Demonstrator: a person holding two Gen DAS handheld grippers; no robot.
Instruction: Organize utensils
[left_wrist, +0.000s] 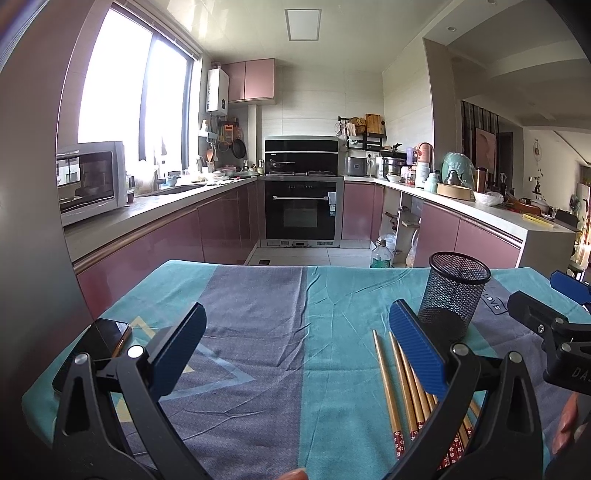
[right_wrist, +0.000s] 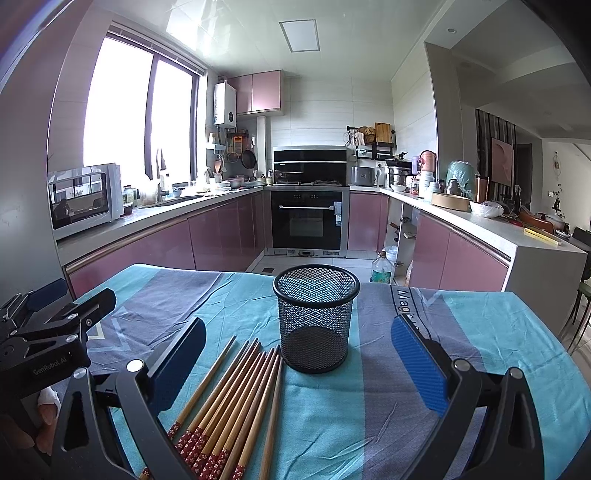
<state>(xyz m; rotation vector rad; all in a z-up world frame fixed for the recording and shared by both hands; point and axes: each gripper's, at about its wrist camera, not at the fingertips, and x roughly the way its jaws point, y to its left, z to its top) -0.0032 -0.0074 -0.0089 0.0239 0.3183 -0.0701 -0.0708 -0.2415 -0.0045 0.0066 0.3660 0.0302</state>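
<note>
Both grippers, left (left_wrist: 295, 354) and right (right_wrist: 297, 354), spread, empty. Wooden chopsticks (right_wrist: 236, 398) fanned under right gripper; mesh cup (right_wrist: 316, 317) just ahead; phone (left_wrist: 92, 350) left.

You can read "GenRobot.AI" on the left gripper (right_wrist: 44, 325), and "Magic" and "LOVE" printed on the tablecloth (right_wrist: 406, 301).

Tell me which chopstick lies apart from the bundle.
The leftmost chopstick in the right wrist view: it angles away to the left, with a gap of cloth between it and the other chopsticks, which lie packed side by side.
</note>
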